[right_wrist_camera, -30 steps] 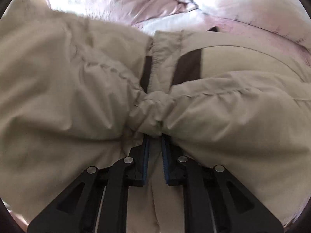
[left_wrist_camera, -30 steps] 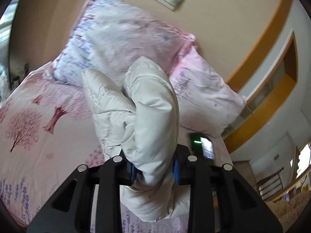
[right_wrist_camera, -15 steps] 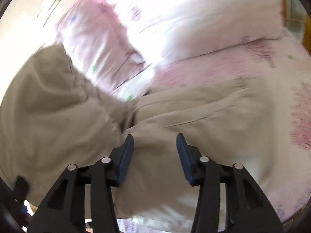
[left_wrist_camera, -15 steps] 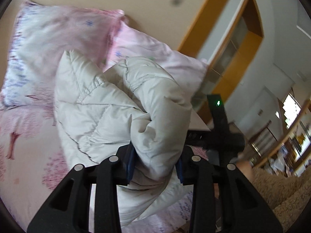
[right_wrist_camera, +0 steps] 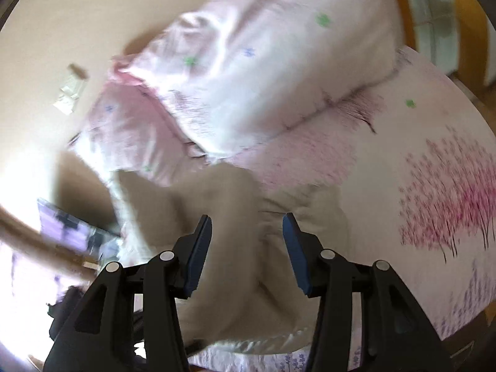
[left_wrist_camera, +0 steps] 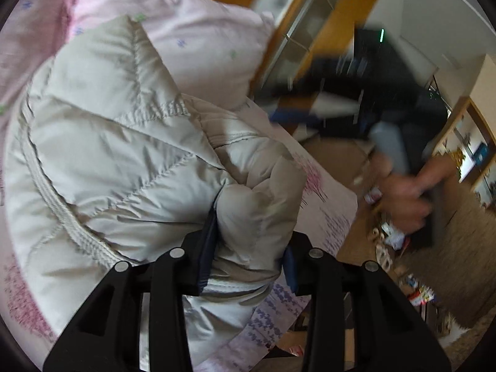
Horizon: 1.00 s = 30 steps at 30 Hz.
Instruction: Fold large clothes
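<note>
A light grey quilted puffer jacket (left_wrist_camera: 117, 142) lies bunched on the pink floral bed (left_wrist_camera: 322, 217). My left gripper (left_wrist_camera: 249, 241) is shut on a thick fold of the jacket, which fills the gap between its blue pads. In the right wrist view the jacket (right_wrist_camera: 235, 266) looks beige and lies under my right gripper (right_wrist_camera: 248, 254), which is open and empty just above it. The right gripper and the hand holding it show blurred in the left wrist view (left_wrist_camera: 400, 192).
Two pink floral pillows (right_wrist_camera: 263, 71) lie at the head of the bed against a beige wall. A wooden cabinet (left_wrist_camera: 338, 21) stands beyond the bed's right side. The bed edge (right_wrist_camera: 458, 319) is near, with carpet and clutter on the floor (left_wrist_camera: 418, 291).
My right gripper let go of the jacket, opened and pulled back to the right. My left gripper swung right, still gripping the jacket fold, and the jacket settled lower on the bed.
</note>
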Available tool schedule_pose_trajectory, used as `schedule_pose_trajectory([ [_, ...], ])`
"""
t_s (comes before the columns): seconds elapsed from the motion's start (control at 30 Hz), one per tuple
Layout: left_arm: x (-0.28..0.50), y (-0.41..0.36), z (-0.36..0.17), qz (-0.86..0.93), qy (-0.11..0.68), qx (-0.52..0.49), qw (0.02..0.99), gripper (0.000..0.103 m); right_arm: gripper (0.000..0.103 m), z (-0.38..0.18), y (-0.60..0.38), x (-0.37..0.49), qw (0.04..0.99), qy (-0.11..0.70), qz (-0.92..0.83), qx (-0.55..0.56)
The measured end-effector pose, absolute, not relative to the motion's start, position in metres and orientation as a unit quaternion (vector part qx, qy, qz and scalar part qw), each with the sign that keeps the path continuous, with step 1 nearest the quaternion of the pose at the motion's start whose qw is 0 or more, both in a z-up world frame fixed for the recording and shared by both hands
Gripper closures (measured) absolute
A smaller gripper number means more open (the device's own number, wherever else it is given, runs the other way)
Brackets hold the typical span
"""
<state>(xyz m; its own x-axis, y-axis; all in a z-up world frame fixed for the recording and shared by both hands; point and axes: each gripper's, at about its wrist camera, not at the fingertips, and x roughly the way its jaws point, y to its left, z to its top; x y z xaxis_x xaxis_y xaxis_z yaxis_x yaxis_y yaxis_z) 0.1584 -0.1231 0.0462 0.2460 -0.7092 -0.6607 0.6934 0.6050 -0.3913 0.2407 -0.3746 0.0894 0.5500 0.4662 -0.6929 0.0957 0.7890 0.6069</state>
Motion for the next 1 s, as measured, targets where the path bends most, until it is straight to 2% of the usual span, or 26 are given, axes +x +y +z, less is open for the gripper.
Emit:
schedule_pose_trajectory([
  [0.1,0.160,-0.144,0.034,-0.456,0.431,0.010,0.779,0.065,0.043,0.101,-0.368,0.250,0.818,0.478,0.156,0.281],
  [0.3,0.159,-0.181,0.014,-0.471,0.440,0.037,0.764,0.064,0.038,0.087,-0.362,0.270,0.783,0.531,0.196,0.257],
  [0.7,0.146,-0.205,-0.003,-0.478,0.453,0.058,0.750,0.056,0.037,0.039,-0.363,0.294,0.729,0.570,0.220,0.310],
  [0.8,0.142,-0.216,-0.005,-0.481,0.454,0.065,0.748,0.055,0.069,0.031,-0.363,0.293,0.734,0.569,0.208,0.306],
  [0.83,0.141,-0.217,-0.004,-0.483,0.455,0.065,0.745,0.055,0.075,0.030,-0.363,0.293,0.735,0.572,0.203,0.304],
  [0.93,0.142,-0.213,0.008,-0.487,0.457,0.057,0.742,0.055,0.081,0.026,-0.365,0.292,0.736,0.581,0.176,0.298],
  [1.0,0.140,-0.200,0.020,-0.482,0.443,0.055,0.754,0.052,0.082,0.025,-0.368,0.291,0.738,0.584,0.164,0.296],
])
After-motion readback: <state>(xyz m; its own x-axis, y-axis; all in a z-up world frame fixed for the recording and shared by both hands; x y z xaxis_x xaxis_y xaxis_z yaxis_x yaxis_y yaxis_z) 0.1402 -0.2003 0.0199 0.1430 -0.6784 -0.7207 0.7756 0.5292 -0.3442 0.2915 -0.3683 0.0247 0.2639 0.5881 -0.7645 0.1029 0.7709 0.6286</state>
